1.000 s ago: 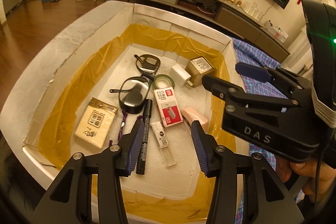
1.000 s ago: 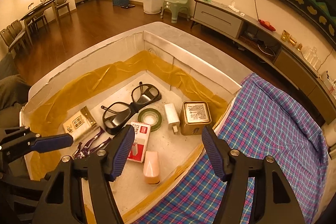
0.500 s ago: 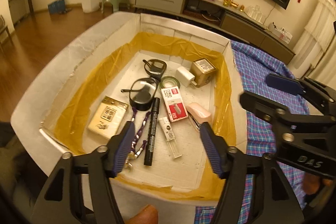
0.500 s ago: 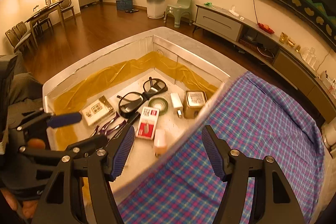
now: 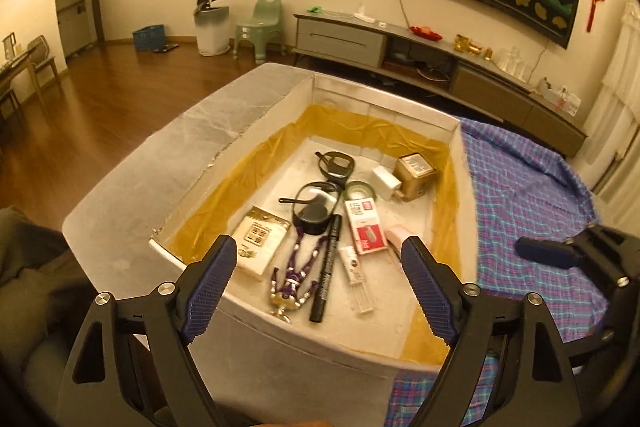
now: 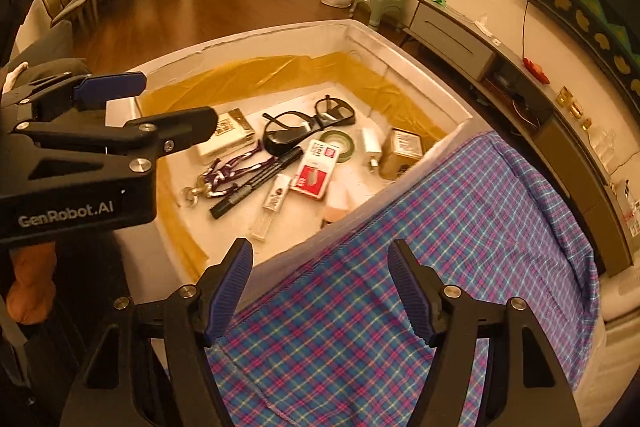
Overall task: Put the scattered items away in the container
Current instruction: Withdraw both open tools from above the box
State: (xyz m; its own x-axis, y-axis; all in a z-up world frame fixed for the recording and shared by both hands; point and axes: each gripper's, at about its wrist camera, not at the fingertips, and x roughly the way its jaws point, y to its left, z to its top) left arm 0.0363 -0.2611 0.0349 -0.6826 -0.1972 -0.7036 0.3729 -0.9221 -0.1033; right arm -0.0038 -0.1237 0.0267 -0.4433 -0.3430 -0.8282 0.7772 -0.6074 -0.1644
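Left gripper (image 5: 318, 291) spread wide, empty, over the container's (image 5: 280, 337) near wall. Right gripper (image 6: 320, 291) jaws were opening, empty, over plaid cloth (image 6: 440, 267) beside container. Glasses (image 5: 320, 195), marker (image 5: 326, 267), red box (image 5: 366, 231) lay inside it.

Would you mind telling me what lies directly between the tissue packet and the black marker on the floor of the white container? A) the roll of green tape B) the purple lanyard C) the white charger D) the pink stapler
B: the purple lanyard lies in the gap between the tissue packet and the black marker inside the white container, while tape, charger and stapler all lie beyond the marker.
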